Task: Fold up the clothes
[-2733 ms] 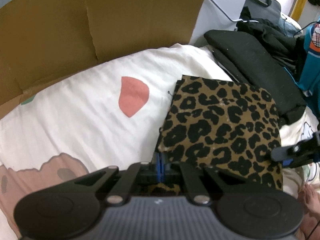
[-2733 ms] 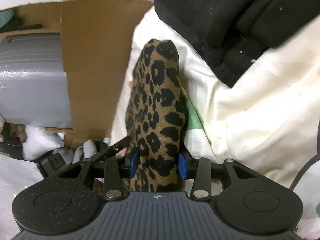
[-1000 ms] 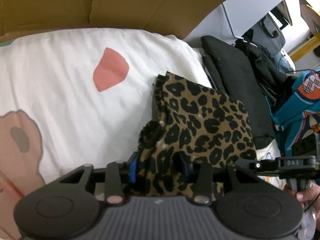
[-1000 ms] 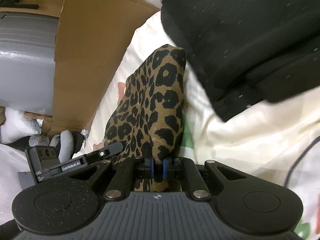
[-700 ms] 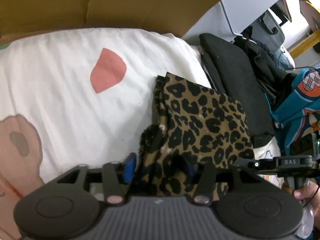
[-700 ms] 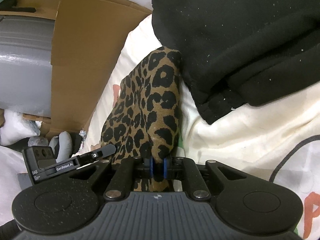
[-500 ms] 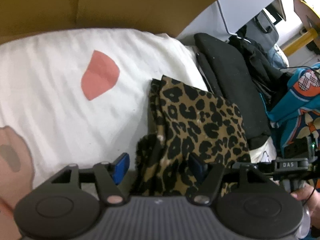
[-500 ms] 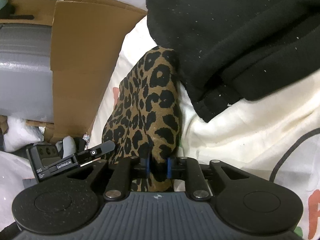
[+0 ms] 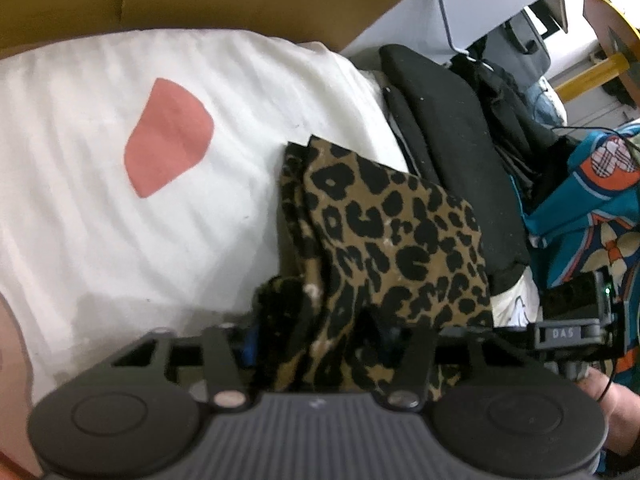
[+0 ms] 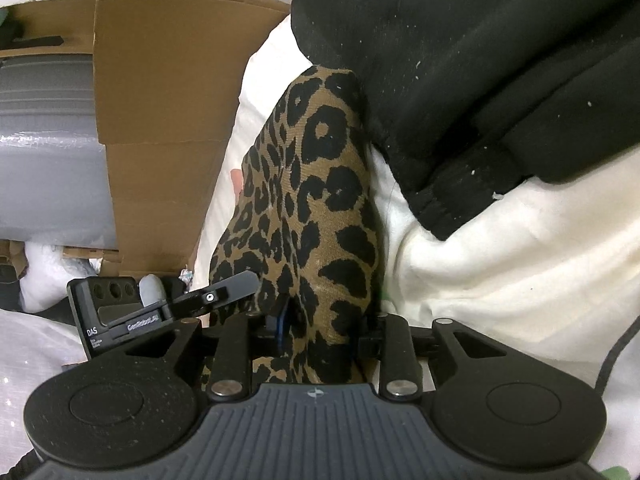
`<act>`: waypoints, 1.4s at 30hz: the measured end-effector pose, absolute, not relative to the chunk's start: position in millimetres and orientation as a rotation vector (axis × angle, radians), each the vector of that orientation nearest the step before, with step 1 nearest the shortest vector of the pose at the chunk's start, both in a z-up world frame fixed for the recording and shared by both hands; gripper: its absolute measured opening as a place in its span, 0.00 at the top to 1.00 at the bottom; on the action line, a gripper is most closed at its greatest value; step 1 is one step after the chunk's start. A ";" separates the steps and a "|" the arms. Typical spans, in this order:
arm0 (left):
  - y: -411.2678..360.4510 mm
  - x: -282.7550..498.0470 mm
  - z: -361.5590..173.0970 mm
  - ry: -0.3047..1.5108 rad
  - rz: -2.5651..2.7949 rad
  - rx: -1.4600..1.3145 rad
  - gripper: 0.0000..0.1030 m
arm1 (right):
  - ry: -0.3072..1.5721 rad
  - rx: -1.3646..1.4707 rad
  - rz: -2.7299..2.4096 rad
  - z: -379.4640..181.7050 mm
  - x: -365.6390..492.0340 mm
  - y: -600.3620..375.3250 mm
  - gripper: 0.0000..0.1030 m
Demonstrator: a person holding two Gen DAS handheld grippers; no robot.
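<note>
A white printed bed cover point(image 9: 100, 208) is backed by cardboard point(image 10: 160, 92). The folded leopard-print garment point(image 9: 400, 240), beside black clothes point(image 10: 480, 80), is bunched between both tongs: the left tongs point(image 9: 316, 344) have just reclosed on it, the right tongs point(image 10: 324, 328) just loosened, suggesting the near edge is being regripped.

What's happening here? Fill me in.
A person is folding a leopard-print garment on a white bedsheet with two handheld grippers. The left gripper has just closed on its bunched near edge. The right gripper has just been opening its jaws, cloth between them; grip unclear.
</note>
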State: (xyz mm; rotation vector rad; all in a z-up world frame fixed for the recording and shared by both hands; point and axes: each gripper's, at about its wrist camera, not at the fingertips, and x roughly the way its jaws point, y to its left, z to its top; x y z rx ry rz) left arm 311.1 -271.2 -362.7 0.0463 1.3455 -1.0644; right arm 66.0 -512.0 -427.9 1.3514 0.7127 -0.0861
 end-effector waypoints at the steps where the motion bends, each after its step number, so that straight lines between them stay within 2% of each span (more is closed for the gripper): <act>1: -272.1 310.7 -360.7 1.340 -1.071 0.059 0.60 | 0.713 1.348 -0.085 -427.5 66.3 -511.3 0.82; 5: -276.7 309.1 -353.7 1.323 -1.083 0.110 0.63 | 0.720 1.322 -0.081 -422.8 68.1 -509.3 0.85; 9: -278.3 316.1 -362.3 1.373 -1.069 0.084 0.54 | 0.728 1.341 -0.082 -424.7 69.0 -512.4 0.82; 14: -280.3 321.1 -369.4 1.402 -1.071 0.024 0.50 | 0.730 1.348 -0.082 -425.3 70.4 -511.9 0.80; 16: -280.7 320.7 -369.7 1.400 -1.073 0.028 0.52 | 0.730 1.350 -0.084 -425.9 71.5 -511.5 0.79; 18: -282.4 318.5 -367.9 1.390 -1.079 0.055 0.61 | 0.732 1.340 -0.085 -425.5 72.0 -510.9 0.79; 24: -290.2 306.8 -355.1 1.363 -1.059 0.138 0.71 | 0.754 1.306 -0.111 -417.0 75.6 -506.5 0.90; 31: -286.5 292.2 -329.7 1.317 -0.992 0.156 0.73 | 0.802 1.194 -0.142 -383.1 84.5 -498.9 0.92; 42: -260.4 270.3 -247.4 1.237 -0.884 0.129 0.74 | 0.822 1.050 -0.097 -306.9 92.5 -481.8 0.93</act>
